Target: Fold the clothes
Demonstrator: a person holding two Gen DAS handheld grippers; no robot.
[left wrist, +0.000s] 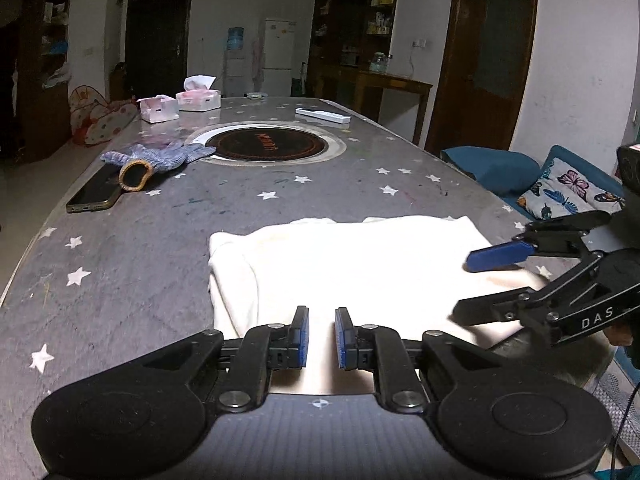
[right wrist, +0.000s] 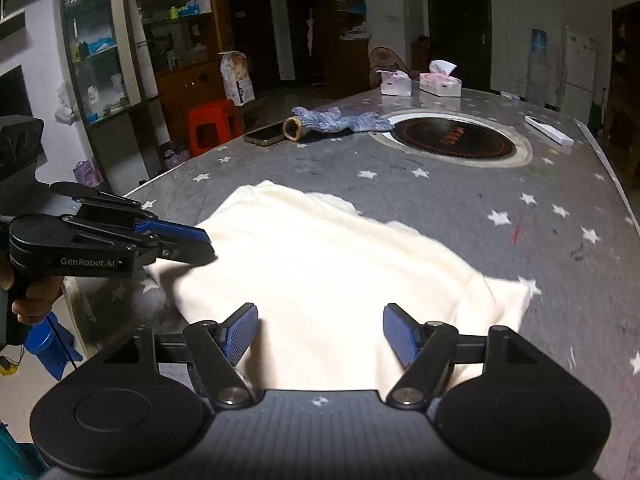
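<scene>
A: Start big. Where's the garment?

B: The tabletop (left wrist: 132,264) is grey with white stars, and the cream garment (left wrist: 340,264) lies flat on its near end, already doubled over into a rough rectangle, well apart from the round black cooker plate (left wrist: 266,144) set in the middle.

A: How will it handle?

B: My guess is light, soft and limp, a knit that sags and slides over itself rather than holding a crease. I'd take it by a corner or along a folded edge, pinching all layers together, so that one layer doesn't peel away.

A: And the tools?

B: The left tool (left wrist: 322,336) hovers over the near edge, its blue pads close together with a narrow gap, and nothing caught between them. The right tool (right wrist: 318,334) is spread wide over the cloth, holding nothing.

A: Smaller things?

B: Far off: two pink tissue boxes (left wrist: 199,98), a blue knitted glove (left wrist: 160,158) touching a phone (left wrist: 94,192), and a white remote (left wrist: 323,116).

A: Any writing?

B: "GenRobot.AI" on the left tool's side, "DAS" partly visible on the right one. The cooker plate's lettering is too blurred.
</scene>
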